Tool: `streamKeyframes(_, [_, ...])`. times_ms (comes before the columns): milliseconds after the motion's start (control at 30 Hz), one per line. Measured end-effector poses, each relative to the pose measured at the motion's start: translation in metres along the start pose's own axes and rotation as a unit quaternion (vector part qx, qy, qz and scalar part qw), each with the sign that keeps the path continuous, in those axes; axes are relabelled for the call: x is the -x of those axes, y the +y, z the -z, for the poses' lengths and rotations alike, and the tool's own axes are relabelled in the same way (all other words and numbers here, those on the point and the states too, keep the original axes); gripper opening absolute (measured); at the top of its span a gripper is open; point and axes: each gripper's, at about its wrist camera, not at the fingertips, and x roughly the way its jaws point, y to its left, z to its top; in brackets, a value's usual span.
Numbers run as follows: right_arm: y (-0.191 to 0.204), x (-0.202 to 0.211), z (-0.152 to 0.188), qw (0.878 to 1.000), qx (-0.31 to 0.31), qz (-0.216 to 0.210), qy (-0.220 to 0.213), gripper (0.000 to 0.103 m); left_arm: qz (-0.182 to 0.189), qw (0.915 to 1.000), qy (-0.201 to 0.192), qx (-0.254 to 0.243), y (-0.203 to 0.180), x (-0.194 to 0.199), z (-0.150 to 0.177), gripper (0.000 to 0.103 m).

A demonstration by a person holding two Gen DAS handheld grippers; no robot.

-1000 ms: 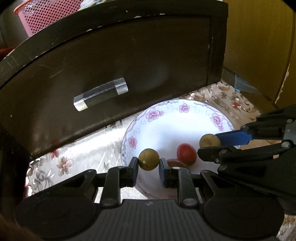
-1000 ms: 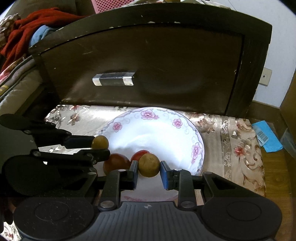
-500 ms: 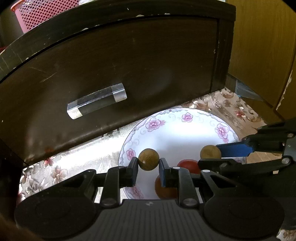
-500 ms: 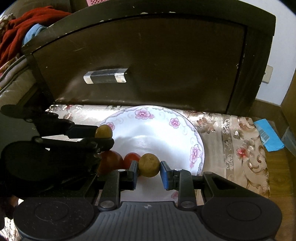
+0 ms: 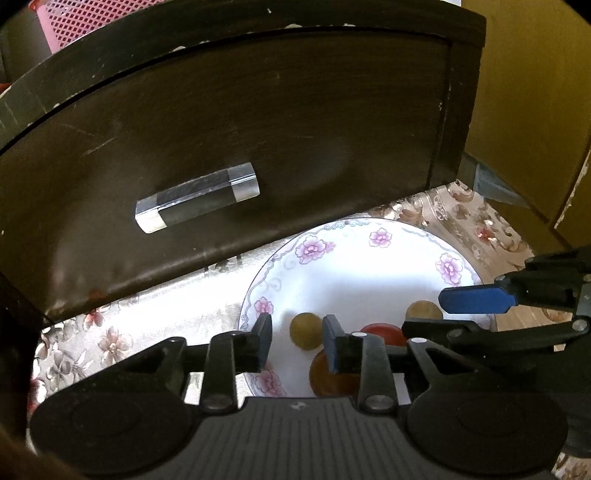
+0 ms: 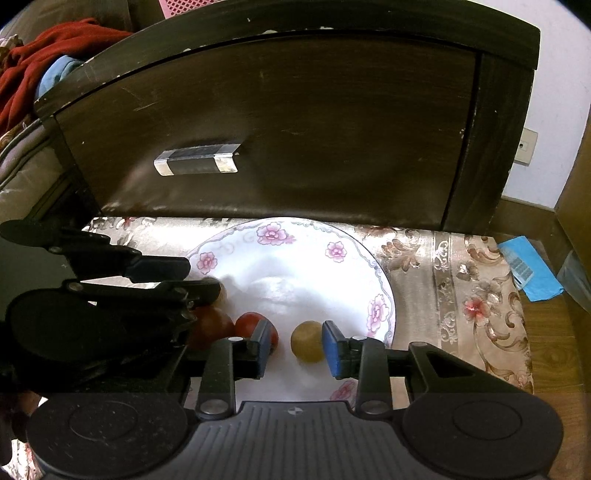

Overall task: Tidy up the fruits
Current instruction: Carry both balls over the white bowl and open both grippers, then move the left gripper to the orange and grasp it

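A white floral plate (image 5: 369,273) (image 6: 295,273) lies on a patterned cloth. My left gripper (image 5: 297,341) is open over its near left side, and a brown round fruit (image 5: 306,330) lies loose between the fingers. My right gripper (image 6: 295,347) is open, with a second brown fruit (image 6: 308,341) loose between its fingers; this fruit also shows in the left wrist view (image 5: 423,312). A red fruit (image 5: 380,332) (image 6: 255,325) and an orange-red fruit (image 5: 328,376) (image 6: 212,326) lie on the plate between the two grippers.
A dark wooden drawer front (image 5: 221,147) (image 6: 277,129) with a clear handle (image 5: 195,197) (image 6: 197,158) rises right behind the plate. A pink basket (image 5: 92,18) sits on top. A blue packet (image 6: 528,269) lies right of the cloth. Red cloth (image 6: 44,48) lies at far left.
Both grippers have opened and let go of their brown fruits, which now rest on the plate. Both grippers came lower and closer to the plate.
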Motion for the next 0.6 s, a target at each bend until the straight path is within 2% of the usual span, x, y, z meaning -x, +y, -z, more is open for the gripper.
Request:
streamKeyframes(133, [-0.002,0.001,0.001,1.0,-0.002,0.004,0.001,0.027,0.003,1.0,0.0,0.002,-0.001,0.001,0.001,0.044])
streamKeyframes(600, [0.001,0.02,0.0,1.0,-0.009,0.006,-0.011,0.029,-0.004,0.9996,-0.013,0.023,0.006,0.029,-0.001,0.045])
